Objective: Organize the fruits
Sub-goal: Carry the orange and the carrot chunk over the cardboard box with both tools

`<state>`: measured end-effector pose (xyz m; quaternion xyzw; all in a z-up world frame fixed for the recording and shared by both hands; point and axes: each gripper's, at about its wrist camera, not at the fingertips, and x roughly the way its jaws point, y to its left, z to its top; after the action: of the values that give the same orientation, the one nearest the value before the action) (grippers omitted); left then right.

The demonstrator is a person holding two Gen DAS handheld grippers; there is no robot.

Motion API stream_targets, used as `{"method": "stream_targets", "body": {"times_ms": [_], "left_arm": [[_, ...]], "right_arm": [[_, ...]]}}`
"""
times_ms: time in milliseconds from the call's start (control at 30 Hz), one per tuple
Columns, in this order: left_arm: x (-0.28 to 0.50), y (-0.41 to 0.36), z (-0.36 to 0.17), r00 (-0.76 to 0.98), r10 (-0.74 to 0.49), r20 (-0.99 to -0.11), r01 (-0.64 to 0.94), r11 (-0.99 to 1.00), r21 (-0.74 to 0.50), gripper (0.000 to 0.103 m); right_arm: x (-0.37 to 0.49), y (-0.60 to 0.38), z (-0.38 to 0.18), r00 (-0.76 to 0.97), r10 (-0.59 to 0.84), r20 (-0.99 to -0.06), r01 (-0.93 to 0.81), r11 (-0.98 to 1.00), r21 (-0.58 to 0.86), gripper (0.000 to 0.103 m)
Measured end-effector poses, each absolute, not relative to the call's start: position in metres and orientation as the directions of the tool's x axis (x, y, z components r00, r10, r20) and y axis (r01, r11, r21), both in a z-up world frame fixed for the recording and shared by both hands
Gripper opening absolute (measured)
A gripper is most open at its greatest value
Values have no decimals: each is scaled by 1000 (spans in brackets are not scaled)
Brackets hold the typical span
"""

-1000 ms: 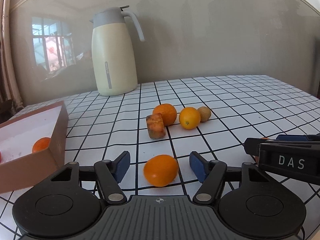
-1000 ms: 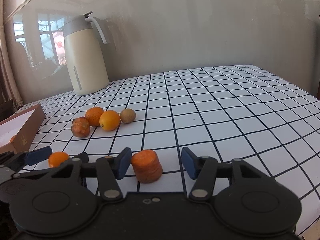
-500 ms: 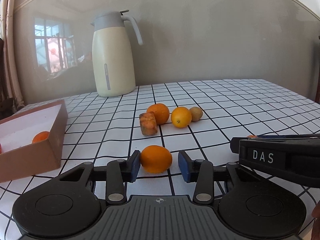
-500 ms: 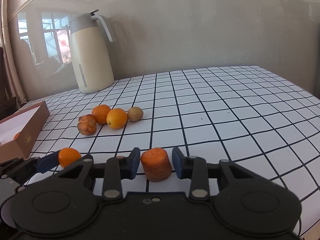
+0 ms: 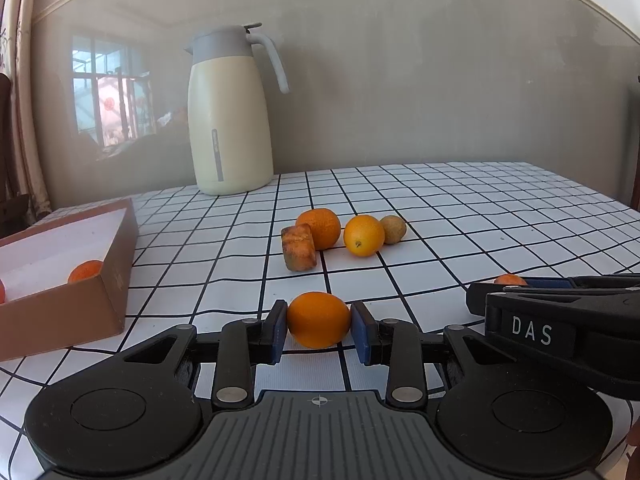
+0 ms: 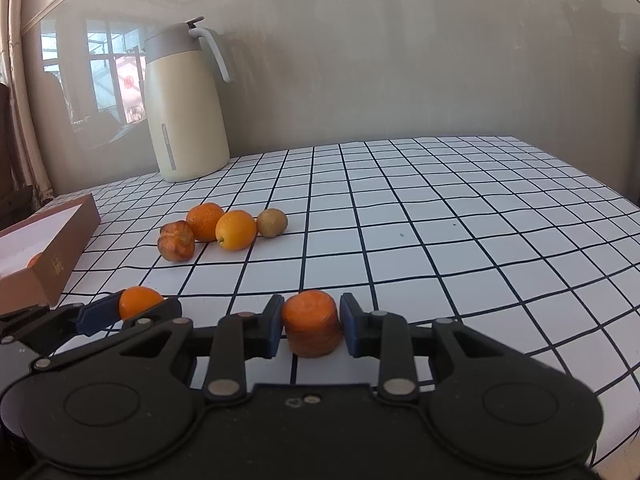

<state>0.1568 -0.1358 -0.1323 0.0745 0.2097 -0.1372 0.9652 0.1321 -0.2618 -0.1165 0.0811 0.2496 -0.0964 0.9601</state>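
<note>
My left gripper (image 5: 319, 326) is shut on a small orange (image 5: 319, 319) low over the checked table. My right gripper (image 6: 311, 326) is shut on a flat orange persimmon (image 6: 311, 328) resting on the table. The right gripper also shows at the right of the left wrist view (image 5: 560, 312), the left gripper at the left of the right wrist view (image 6: 92, 316). A brown box (image 5: 60, 304) with a white inside stands at the left and holds an orange (image 5: 86, 271). Several fruits lie mid-table: a brown persimmon (image 5: 299, 247), a mandarin (image 5: 320, 227), an orange (image 5: 363, 235), a kiwi-like fruit (image 5: 393, 229).
A cream thermos jug (image 5: 230, 120) with a grey lid stands at the back of the table by the wall. The checked tablecloth (image 6: 460, 216) stretches to the right and far side. The table's right edge shows in the right wrist view.
Both grippers have closed: the left one onto the small orange, the right one onto the flat persimmon. Both were open around their fruits one second ago.
</note>
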Motion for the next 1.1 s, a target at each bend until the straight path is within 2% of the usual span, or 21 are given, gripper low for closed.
{"method": "stream_targets", "body": {"times_ms": [633, 1100], "left_arm": [[157, -104, -124, 879, -191, -437, 241, 968, 62, 34], [144, -62, -110, 896, -155, -415, 201, 977, 68, 34]], "right_arm": [[120, -246, -109, 864, -84, -496, 169, 977, 128, 20], [116, -215, -93, 886, -10, -463, 73, 990, 119, 20]]}}
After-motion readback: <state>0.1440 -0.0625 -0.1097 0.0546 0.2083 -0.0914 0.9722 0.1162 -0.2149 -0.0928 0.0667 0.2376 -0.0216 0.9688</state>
